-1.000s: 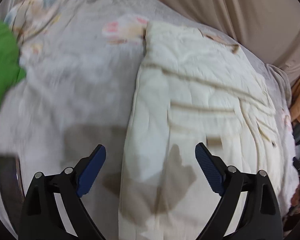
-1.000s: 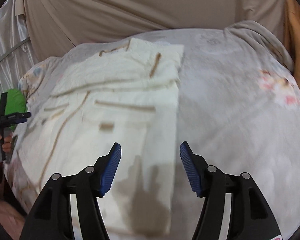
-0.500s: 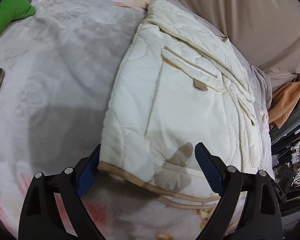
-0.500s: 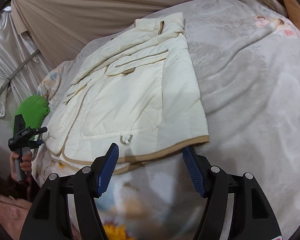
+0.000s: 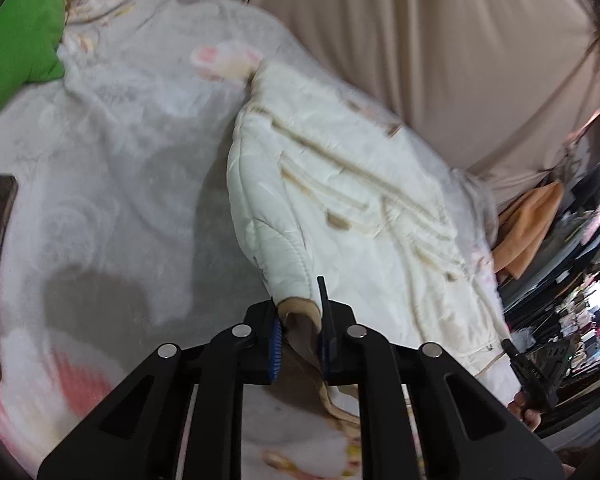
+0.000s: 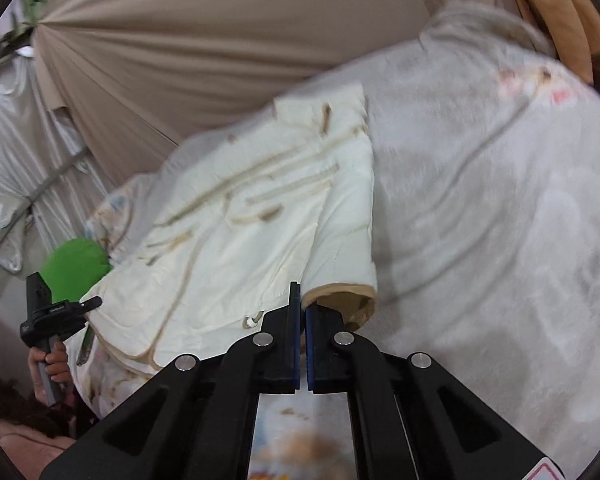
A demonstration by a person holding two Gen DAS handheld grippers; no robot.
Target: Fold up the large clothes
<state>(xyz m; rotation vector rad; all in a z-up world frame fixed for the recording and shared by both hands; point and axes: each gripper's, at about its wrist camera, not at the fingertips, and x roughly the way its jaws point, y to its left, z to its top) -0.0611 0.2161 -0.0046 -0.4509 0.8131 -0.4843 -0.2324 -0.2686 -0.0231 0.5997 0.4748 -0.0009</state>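
Gripping the quilted jacket by its bottom hem

Spread on the blanket, the cream jacket lies flat beyond both pairs of jaws, its collar at the far end and its tan-bound hem nearest. A padded, quilted garment of this kind is judged to be soft, bulky and fairly light: it should drape and sag between two held points, and its smooth shell may slide against itself. The bound hem corners are judged the best hold, since the binding is firmer than the padding.

One hem corner is clamped in the left gripper, whose jaws have just been closing and now press on a tan fold bunched between them. The right gripper has also just been closing; its jaws stand almost together. The other hem corner rises just beyond and to the right of them, but whether any cloth is pinched cannot be told.

A green cushion lies far off to the left, and beige curtains hang behind.
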